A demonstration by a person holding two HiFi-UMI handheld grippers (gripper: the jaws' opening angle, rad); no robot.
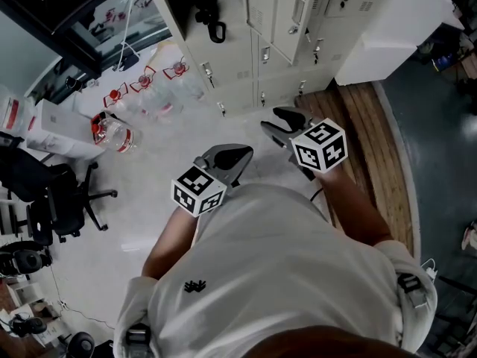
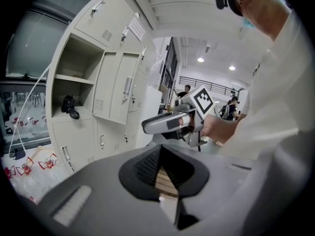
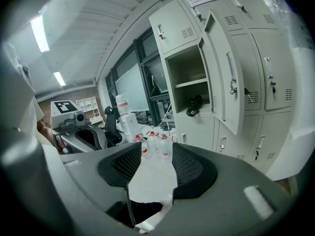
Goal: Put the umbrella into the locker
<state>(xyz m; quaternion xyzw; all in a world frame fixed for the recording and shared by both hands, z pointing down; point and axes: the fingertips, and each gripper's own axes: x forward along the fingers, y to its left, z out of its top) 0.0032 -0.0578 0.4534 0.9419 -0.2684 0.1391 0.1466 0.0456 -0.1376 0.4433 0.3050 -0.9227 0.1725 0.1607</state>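
Black against the pale shelf, the folded umbrella [image 1: 211,22] lies in the one open compartment of the locker bank [image 3: 189,68], on its lower shelf, well apart from both tools. So we judge the putting-in done, and this moment to be the stand-off after release. Our left gripper [image 1: 237,155] is held near the chest with its jaws drawn together, the tips meeting on nothing. Our right gripper [image 1: 272,119] is just beside it, a little further forward, jaws all but closed with only a slim gap, through which we see bare floor and no held thing. If anything is left to do, we think it is the open door [image 3: 224,82]. That would call for a reach forward to its free edge and a push round on the hinge, taking care that the umbrella's strap does not hang over the sill. By our count there are one umbrella, two grippers, one open door among the shut ones, one black office chair [image 1: 56,200], and at least four clear water jugs [image 1: 112,134] with red labels on the floor to the left; more may sit behind them
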